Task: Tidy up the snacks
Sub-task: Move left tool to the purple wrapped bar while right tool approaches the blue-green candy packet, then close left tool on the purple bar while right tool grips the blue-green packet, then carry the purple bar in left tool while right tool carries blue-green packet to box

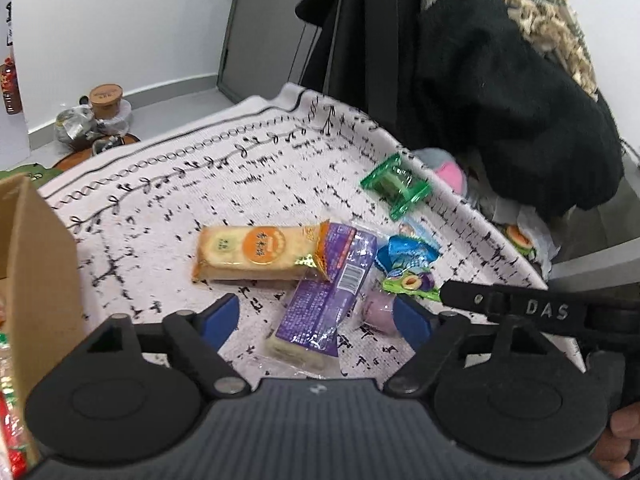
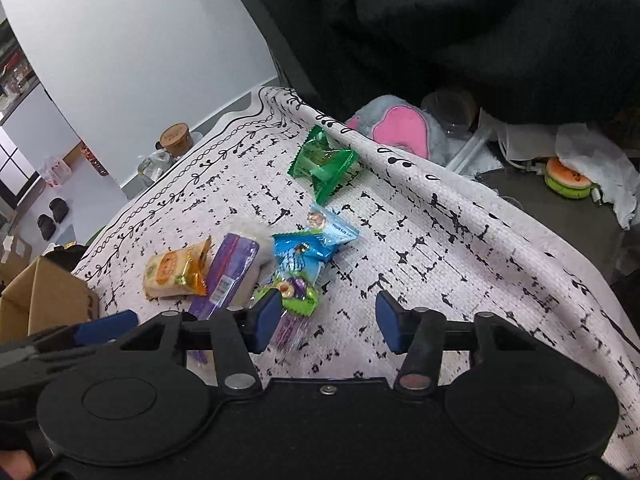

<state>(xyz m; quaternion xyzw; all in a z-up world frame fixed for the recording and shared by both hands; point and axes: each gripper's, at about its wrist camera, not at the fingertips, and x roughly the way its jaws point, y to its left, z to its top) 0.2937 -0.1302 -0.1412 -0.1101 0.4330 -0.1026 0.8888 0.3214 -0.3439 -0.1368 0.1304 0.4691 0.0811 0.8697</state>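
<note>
From the left wrist, the left gripper (image 1: 316, 314) hangs over a pale woven cloth with black dashes and vine lines (image 1: 168, 184), its blue pads apart and pressing on nothing; a purple plastic-wrapped snack bar (image 1: 326, 292) lies between them on the cloth, its far end under an orange-and-yellow wrapped cracker pack (image 1: 256, 254). Just right of the bar sit a round pinkish sweet (image 1: 380, 312), a green-and-purple plum sachet (image 1: 410, 282) and a blue foil packet (image 1: 404, 256); a green clear-wrapped candy (image 1: 396, 184) lies apart, farther back near the cloth's edge. A brown cardboard box (image 1: 36, 264) stands at the left, and a black coat (image 1: 500, 92) hangs behind. From the right wrist, the right gripper (image 2: 326, 320) has its jaws parted over bare cloth (image 2: 420, 248), grasping nothing; its left pad sits just beside the green-and-purple plum sachet (image 2: 296, 294). Beyond lie the blue foil packet (image 2: 304, 250), the purple bar (image 2: 230, 276), the cracker pack (image 2: 172, 276) and the green candy (image 2: 324, 168), with the cardboard box (image 2: 48, 296) at far left
</note>
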